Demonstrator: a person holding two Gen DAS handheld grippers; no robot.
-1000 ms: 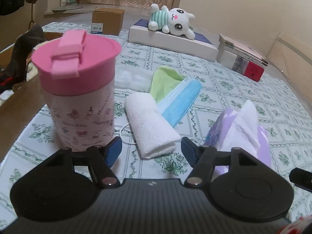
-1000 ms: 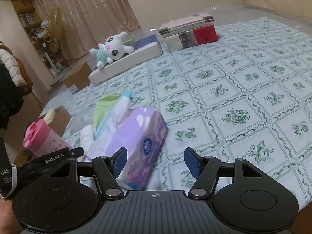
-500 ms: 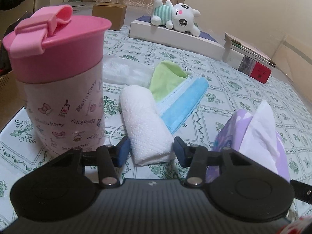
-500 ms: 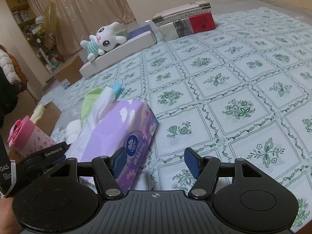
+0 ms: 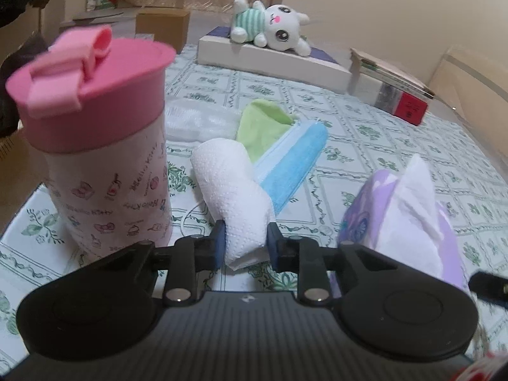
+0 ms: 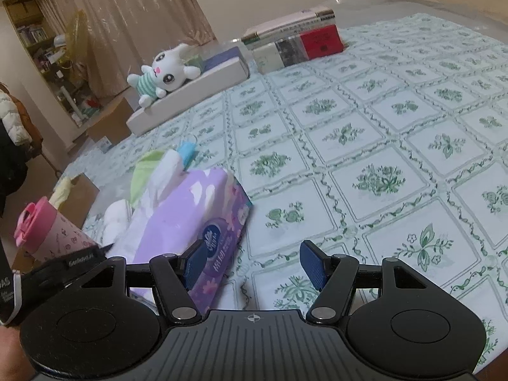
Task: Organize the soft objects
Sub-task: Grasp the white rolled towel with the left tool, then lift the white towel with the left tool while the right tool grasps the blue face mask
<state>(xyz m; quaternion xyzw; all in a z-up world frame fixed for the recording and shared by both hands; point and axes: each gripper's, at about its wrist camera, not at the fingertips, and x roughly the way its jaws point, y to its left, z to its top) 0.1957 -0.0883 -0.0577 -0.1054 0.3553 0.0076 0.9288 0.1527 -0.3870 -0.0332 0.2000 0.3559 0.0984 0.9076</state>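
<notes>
The green-and-white floral patterned bedspread (image 6: 365,146) filled both views, and on it lay the lilac soft-pack of tissues (image 6: 193,219) with a round blue brand logo and white characters on its end, too small to read. To its left stood the pink-lidded white tumbler (image 5: 104,165), its side printed with little cartoon drawings and cursive "Hello Kitty" lettering. At the far end, a white plush bunny in a green striped shirt (image 5: 270,28) sprawled on a flat white box (image 5: 273,60), with a stack of books with a red cover (image 6: 295,44) just beside it.

Now the tools. The left gripper (image 5: 245,244) was clamped on the near end of the rolled white paper towel (image 5: 233,190), both blue pads pressed into its sides, the roll lying on the bedspread between tumbler and tissue pack. Behind the roll sat a folded light-blue face mask (image 5: 292,165) overlapping a lime-green cloth (image 5: 263,127).

The right gripper (image 6: 254,263) hung wide apart and gripped nothing, low over the bedspread; its left finger (image 6: 193,262) sat right at the tissue pack's near corner, though actual contact could not be told. A band on the other tool at the left edge of the right wrist view bore white lettering, blurred beyond reading.
</notes>
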